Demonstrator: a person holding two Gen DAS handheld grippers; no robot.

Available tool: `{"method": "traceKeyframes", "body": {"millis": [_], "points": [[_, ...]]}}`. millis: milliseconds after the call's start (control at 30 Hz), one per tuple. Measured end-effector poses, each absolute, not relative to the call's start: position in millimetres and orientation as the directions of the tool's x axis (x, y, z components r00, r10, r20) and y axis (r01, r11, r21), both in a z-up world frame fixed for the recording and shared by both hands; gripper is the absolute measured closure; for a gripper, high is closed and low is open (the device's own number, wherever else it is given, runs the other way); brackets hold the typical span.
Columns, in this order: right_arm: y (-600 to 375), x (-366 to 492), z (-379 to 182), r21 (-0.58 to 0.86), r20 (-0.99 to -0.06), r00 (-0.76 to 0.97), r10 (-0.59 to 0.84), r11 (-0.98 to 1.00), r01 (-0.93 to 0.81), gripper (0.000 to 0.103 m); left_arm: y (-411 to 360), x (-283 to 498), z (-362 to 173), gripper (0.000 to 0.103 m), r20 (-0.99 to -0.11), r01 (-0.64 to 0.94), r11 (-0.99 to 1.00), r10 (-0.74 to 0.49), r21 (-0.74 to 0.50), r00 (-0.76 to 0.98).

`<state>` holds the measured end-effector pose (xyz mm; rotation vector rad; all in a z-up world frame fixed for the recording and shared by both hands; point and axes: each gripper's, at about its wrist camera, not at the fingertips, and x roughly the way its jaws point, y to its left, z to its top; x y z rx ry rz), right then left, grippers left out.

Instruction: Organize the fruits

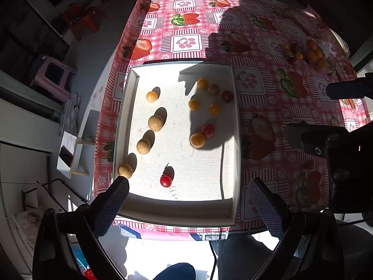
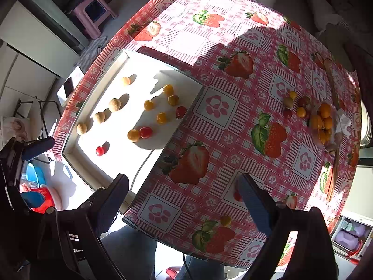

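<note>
Left wrist: round fruits [image 1: 197, 140], rectangular white tray [image 1: 236, 126].

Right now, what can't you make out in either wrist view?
- Fruit pile at the far right of the table: in shadow and small in the left wrist view, so no count.
- Same pile in the right wrist view: fruits overlap in a clear wrapper.
- Writing on the white tray: too small to read.

left gripper [image 1: 188, 197] jaws spread wide, right gripper [image 2: 184, 192] likewise
</note>
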<state>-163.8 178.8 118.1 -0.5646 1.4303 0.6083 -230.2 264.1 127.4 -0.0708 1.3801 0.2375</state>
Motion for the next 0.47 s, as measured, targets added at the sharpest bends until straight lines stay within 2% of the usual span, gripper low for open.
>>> {"method": "traceKeyframes", "body": {"millis": [467], "points": [[183.2, -172.4, 114.9, 0.002, -0.998, 0.038, 0.04, 0.716, -0.698, 0.007, 266.7, -236.5, 129.4, 0.0, -0.977, -0.209, 0.976, 0.1, 0.06, 0.189]]}}
